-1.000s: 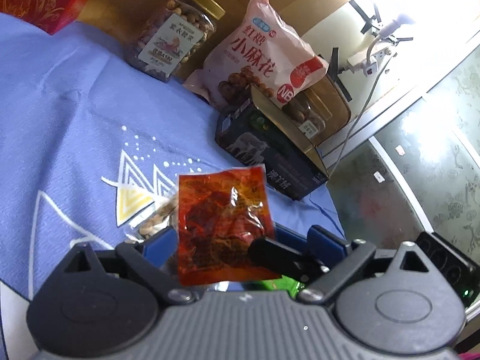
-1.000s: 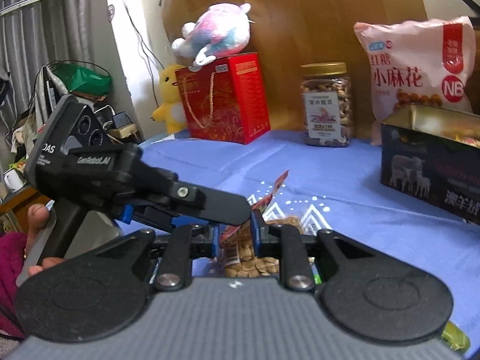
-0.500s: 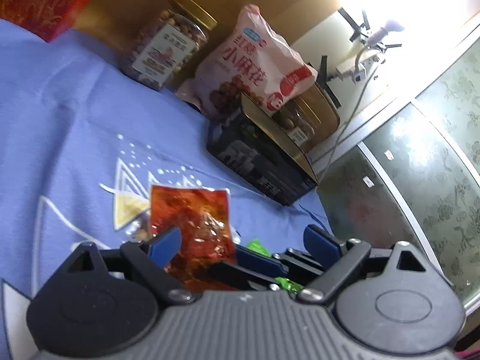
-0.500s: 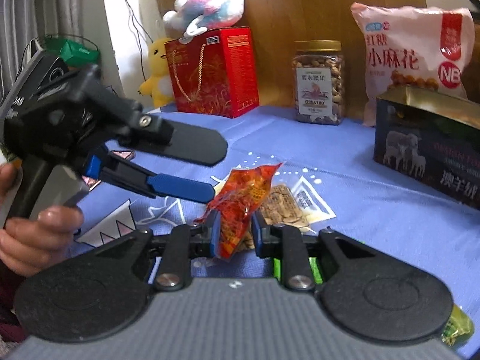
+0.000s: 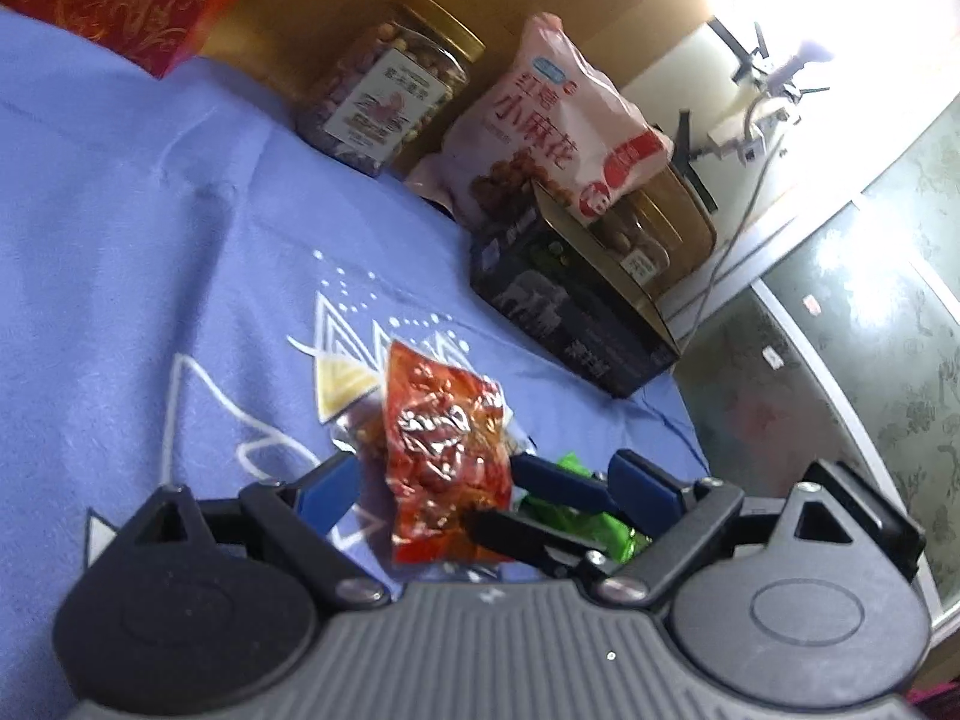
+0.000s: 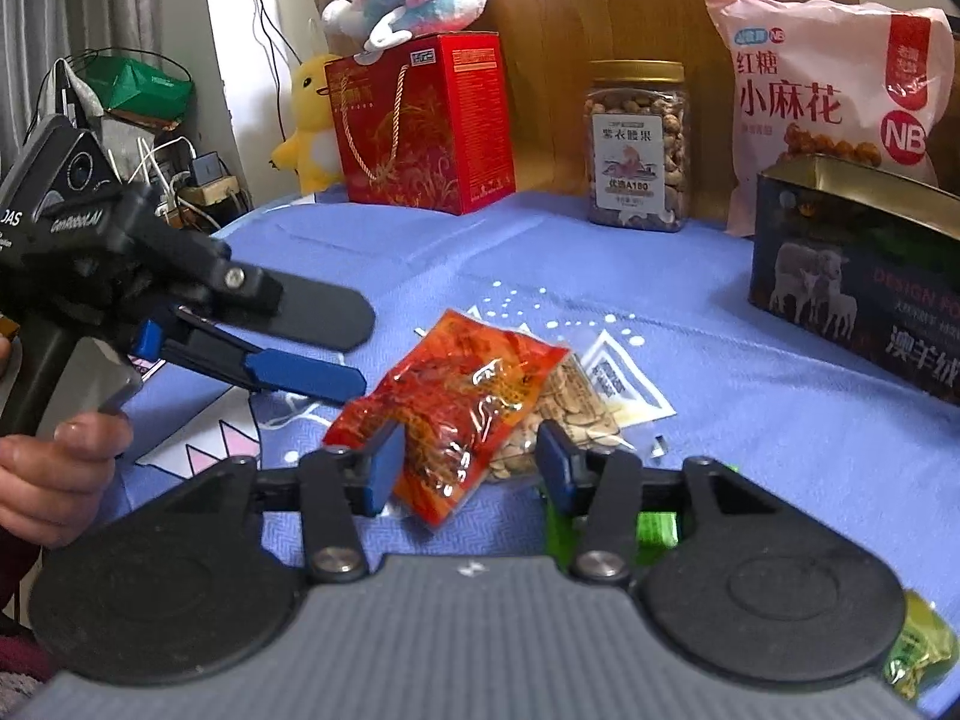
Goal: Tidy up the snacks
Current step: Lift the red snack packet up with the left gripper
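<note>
A red snack packet [image 6: 450,402] lies on the blue cloth, partly over a clear bag of nuts [image 6: 564,414]; it also shows in the left wrist view [image 5: 444,444]. My right gripper [image 6: 468,462] is open, its fingers on either side of the packet's near end, not pinching it. My left gripper [image 5: 486,474] is open and empty just left of the packet; it shows in the right wrist view [image 6: 336,348]. Green wrapped candies [image 5: 576,516] lie near the grippers.
A dark open box [image 6: 858,282] stands at the right. Behind it are a pink snack bag [image 6: 822,102], a nut jar [image 6: 636,144] and a red gift box [image 6: 420,120] with a plush toy on top. The table's edge is on the left.
The right gripper has opened and let go of the red packet, which now lies on the cloth over the nut bag. The left gripper has drawn back to the left.
</note>
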`<state>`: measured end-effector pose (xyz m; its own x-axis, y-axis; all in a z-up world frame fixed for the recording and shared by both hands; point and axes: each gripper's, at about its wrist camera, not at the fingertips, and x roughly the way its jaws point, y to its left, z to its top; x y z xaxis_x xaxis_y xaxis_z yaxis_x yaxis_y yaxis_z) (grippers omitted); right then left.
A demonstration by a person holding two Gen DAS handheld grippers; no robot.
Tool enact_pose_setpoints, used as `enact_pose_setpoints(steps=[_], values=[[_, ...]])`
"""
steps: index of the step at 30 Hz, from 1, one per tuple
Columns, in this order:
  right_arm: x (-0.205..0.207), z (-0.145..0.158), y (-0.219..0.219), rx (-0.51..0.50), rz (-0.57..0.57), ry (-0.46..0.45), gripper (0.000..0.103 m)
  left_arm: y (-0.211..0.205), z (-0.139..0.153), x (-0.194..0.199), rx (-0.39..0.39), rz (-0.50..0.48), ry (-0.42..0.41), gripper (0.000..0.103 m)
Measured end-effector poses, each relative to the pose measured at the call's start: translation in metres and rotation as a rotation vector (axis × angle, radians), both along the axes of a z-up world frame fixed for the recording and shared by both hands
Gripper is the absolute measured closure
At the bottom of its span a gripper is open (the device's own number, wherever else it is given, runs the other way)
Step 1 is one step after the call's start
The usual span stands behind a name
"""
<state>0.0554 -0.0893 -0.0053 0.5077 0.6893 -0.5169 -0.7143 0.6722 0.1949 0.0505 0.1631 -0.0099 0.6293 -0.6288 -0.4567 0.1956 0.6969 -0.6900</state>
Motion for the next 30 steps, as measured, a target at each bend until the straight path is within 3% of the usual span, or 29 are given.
enact_pose_setpoints(steps=[5,7,9,12,16,19,22,30], values=[[-0.005,-0.004,0.005,-0.047,0.019,-0.064,0.050,-0.009,-0.003,-0.002,0.022,-0.023,-0.005,0.014],[-0.007,-0.005,0.007,-0.060,0.024,-0.086,0.049,-0.010,-0.002,-0.004,0.049,-0.010,-0.007,0.024],[-0.009,-0.005,0.007,-0.063,0.023,-0.089,0.049,-0.008,-0.002,-0.004,0.066,0.006,0.004,0.044],[-0.013,-0.005,0.010,-0.079,0.035,-0.108,0.049,-0.006,-0.003,-0.008,0.100,0.020,0.012,0.054],[-0.021,-0.007,0.016,-0.120,0.064,-0.159,0.053,-0.008,-0.002,-0.017,0.129,0.027,-0.011,0.055],[-0.025,-0.006,0.015,-0.114,0.076,-0.180,0.060,-0.006,0.000,-0.024,0.104,0.029,-0.031,0.054],[-0.028,-0.005,0.014,-0.106,0.065,-0.195,0.062,-0.003,0.006,-0.029,0.057,0.018,-0.054,0.054],[-0.033,0.002,0.002,-0.052,0.000,-0.200,0.067,-0.019,0.017,-0.024,0.085,0.006,-0.062,0.054]])
